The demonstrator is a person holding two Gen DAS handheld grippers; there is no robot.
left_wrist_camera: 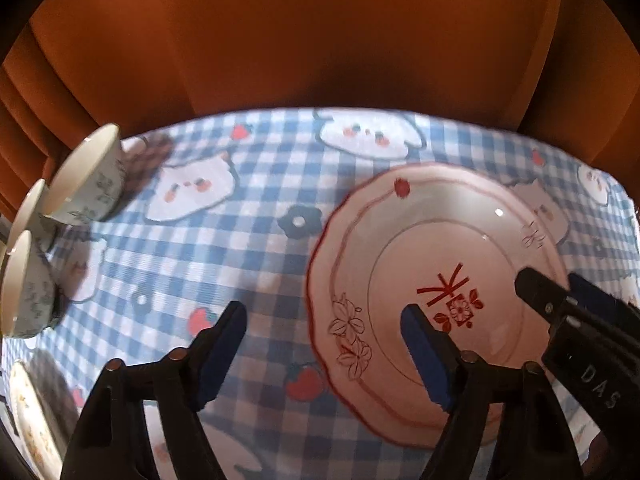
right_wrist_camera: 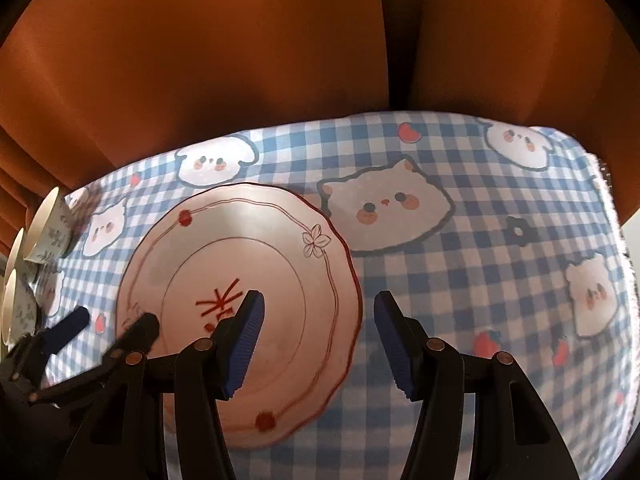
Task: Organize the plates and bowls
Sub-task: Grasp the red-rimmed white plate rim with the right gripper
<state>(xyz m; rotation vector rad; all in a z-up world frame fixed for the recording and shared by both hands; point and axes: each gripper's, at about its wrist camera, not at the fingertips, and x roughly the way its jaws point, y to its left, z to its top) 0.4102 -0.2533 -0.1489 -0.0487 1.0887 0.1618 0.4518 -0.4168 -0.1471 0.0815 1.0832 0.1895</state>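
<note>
1. The plate [left_wrist_camera: 436, 264] lies on the cloth [left_wrist_camera: 248, 264]; my claws hide part of it.
2. I see my left claw [left_wrist_camera: 324, 354] agape, empty, straddling the plate's left rim.
3. My right claw [right_wrist_camera: 318, 344] gapes, empty, over its right rim.
4. Bowls [left_wrist_camera: 86, 178] far left of it are cut off.

Left gripper [left_wrist_camera: 324, 346] hangs open astride the plate [left_wrist_camera: 400, 240] rim; bowls [left_wrist_camera: 86, 178] sit far left

Both wrist views look steeply down, close; share plate [left_wrist_camera: 420, 240] [right_wrist_camera: 280, 240].
</note>
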